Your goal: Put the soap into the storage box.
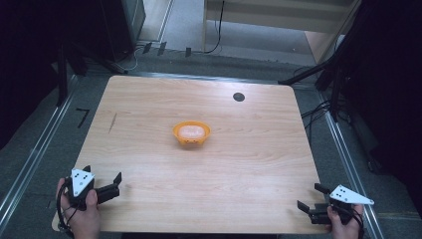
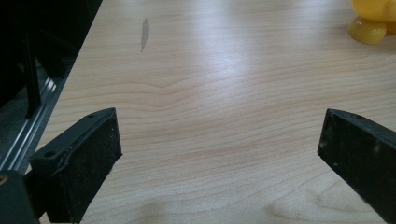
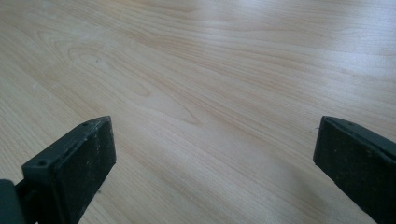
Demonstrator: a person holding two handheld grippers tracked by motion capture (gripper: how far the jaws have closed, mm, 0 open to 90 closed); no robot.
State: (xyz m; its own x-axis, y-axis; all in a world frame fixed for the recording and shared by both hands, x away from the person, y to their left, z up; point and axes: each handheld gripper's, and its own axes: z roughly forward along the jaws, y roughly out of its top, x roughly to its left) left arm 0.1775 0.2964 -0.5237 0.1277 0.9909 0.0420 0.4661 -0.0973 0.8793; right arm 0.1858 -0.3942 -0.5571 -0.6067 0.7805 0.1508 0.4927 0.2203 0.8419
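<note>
One orange bowl (image 1: 191,134) with something pale inside sits mid-tabletop (image 1: 149,109), well apart from both grippers. Nothing looks started yet, I'd say: left gripper (image 1: 112,186) and right gripper (image 1: 311,199) rest at the near corners, jaws spread wide and empty. Light wood surface with a small black disc (image 1: 239,97) near the far edge, dark room around.

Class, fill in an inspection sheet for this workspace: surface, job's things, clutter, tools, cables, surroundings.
Surface: wooden table, one dark streak and a black round spot.
Job's things: orange bowl near the centre, something pale inside.
Clutter: nothing seen.
Tools: left tool and right tool open, holding nothing, at the near corners.
Cables: one at the left hand; more on the floor.
Surroundings: dark stands, metal floor rails, wooden furniture behind.
</note>
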